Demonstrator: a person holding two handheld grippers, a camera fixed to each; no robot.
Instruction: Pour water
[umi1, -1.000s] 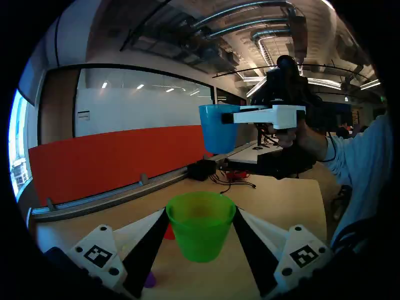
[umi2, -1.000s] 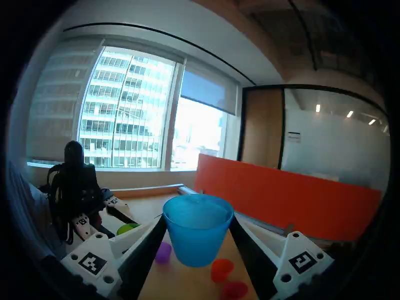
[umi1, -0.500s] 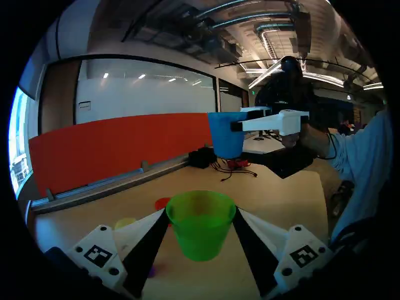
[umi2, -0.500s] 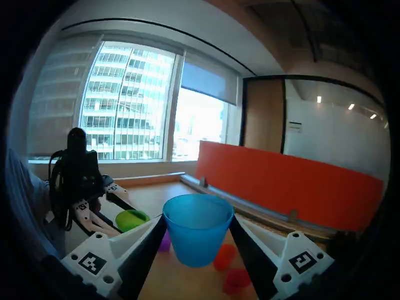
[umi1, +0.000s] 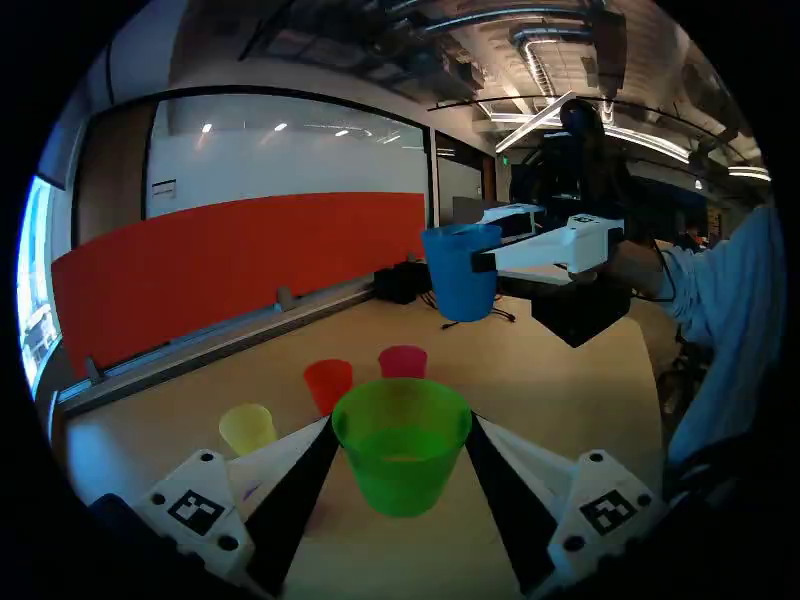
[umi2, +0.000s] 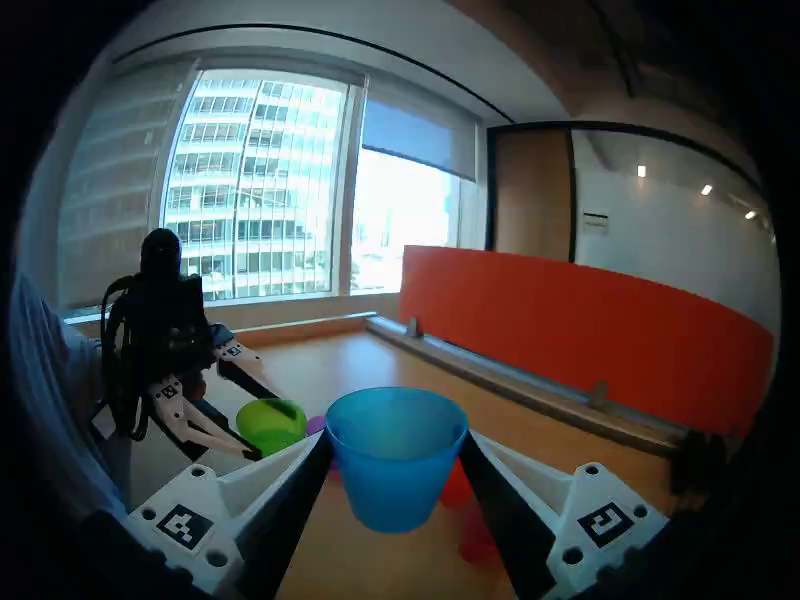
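Here's the left gripper (umi1: 400, 432), fingers clenched on both sides of the green cup (umi1: 402, 470), which sits upright between them over the pale wooden table (umi1: 570, 390). Across from it, higher up and well apart, comes the right gripper (umi1: 476, 250), its white fingers grasping the blue cup (umi1: 458, 280) by the sides, mouth up, clear of the table. A hand (umi1: 628, 268) in a light blue sleeve (umi1: 725, 300) carries that gripper. Down on the table, just beyond the green cup, stand three small cups: a yellow cup (umi1: 247, 428) to the left, a red cup (umi1: 328, 382) in the middle and a pink cup (umi1: 403, 361) beside it, all upright and apart from each other. An orange partition (umi1: 230, 255) runs along the far edge of the table. From the right gripper view, the blue cup fills the near gap between the fingers, with the green cup lower and off to the left in front of a large window (umi2: 260, 190). What either cup contains cannot be made out.
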